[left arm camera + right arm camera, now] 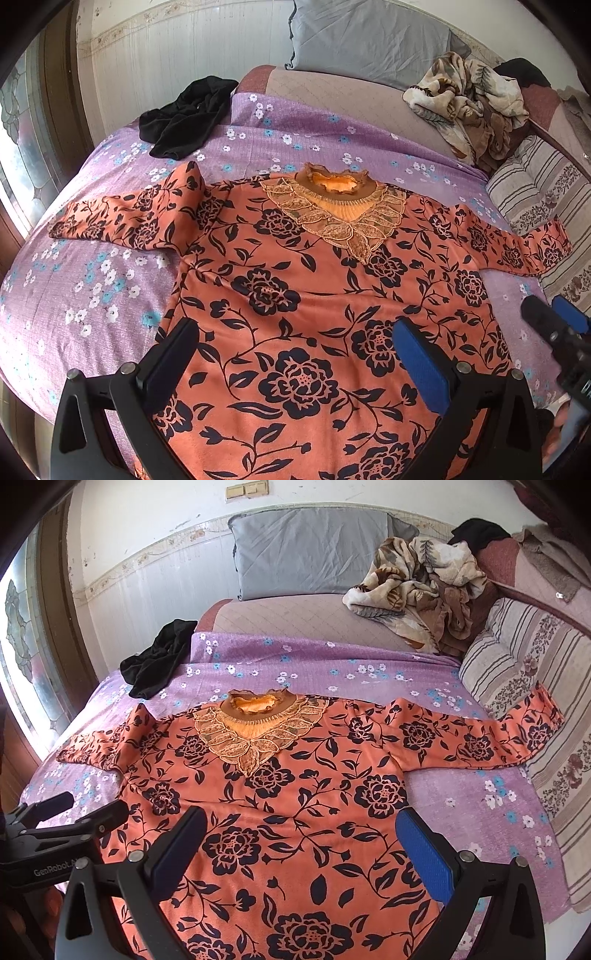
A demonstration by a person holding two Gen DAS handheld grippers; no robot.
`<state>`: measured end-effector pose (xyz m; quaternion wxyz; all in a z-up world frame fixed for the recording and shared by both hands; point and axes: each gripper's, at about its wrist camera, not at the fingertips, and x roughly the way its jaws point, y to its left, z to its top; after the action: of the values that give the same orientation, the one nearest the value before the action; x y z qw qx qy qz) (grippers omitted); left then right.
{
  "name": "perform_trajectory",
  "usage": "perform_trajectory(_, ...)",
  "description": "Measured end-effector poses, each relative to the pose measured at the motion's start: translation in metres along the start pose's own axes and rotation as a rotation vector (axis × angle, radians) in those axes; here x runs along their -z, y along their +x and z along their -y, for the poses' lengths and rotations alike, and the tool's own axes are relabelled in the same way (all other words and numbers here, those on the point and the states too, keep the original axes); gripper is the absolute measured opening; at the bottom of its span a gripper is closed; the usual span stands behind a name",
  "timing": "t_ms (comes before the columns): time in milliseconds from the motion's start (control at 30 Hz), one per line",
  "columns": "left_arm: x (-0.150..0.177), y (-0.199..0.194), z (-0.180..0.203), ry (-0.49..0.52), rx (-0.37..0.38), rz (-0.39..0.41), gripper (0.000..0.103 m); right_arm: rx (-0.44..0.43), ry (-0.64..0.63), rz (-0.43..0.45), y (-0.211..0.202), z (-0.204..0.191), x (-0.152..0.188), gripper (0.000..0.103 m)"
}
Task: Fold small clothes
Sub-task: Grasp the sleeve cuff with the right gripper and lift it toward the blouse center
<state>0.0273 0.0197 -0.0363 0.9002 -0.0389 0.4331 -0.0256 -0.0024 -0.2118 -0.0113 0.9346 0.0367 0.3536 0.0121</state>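
Orange floral blouse (295, 295) spread flat on bed (92, 295), unfolded; left claw (295, 362) and right claw (301, 849) both wide, empty — next, probably grab sleeves (480, 738).

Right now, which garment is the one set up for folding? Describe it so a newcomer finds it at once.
On the purple flowered bedspread, nearest the camera, the orange top lies flat, sleeves spread. Unlike the crumpled black garment and brown-and-cream floral blanket behind, it has black roses and a lace collar.
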Motion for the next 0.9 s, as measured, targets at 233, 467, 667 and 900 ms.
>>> perform_trajectory(233, 0.003, 0.038, -0.089, -0.234, -0.021, -0.074, 0.103, 0.034, 0.323, 0.057, 0.028, 0.151, -0.032, 0.103)
perform_trajectory(467, 0.012, 0.056, -0.176, -0.376, -0.18, -0.082, 0.103, 0.395, 0.56, 0.062, 0.079, 0.343, -0.058, 0.086)
perform_trajectory(667, 0.017, 0.063, -0.219, -0.446, -0.241, -0.081, 0.103, 0.715, 0.337, 0.059, 0.101, 0.383, -0.089, 0.084)
perform_trajectory(900, 0.016, 0.072, -0.226, -0.455, -0.251, -0.091, 0.103, 0.831, 0.21, -0.006, 0.14, 0.383, -0.108, 0.031)
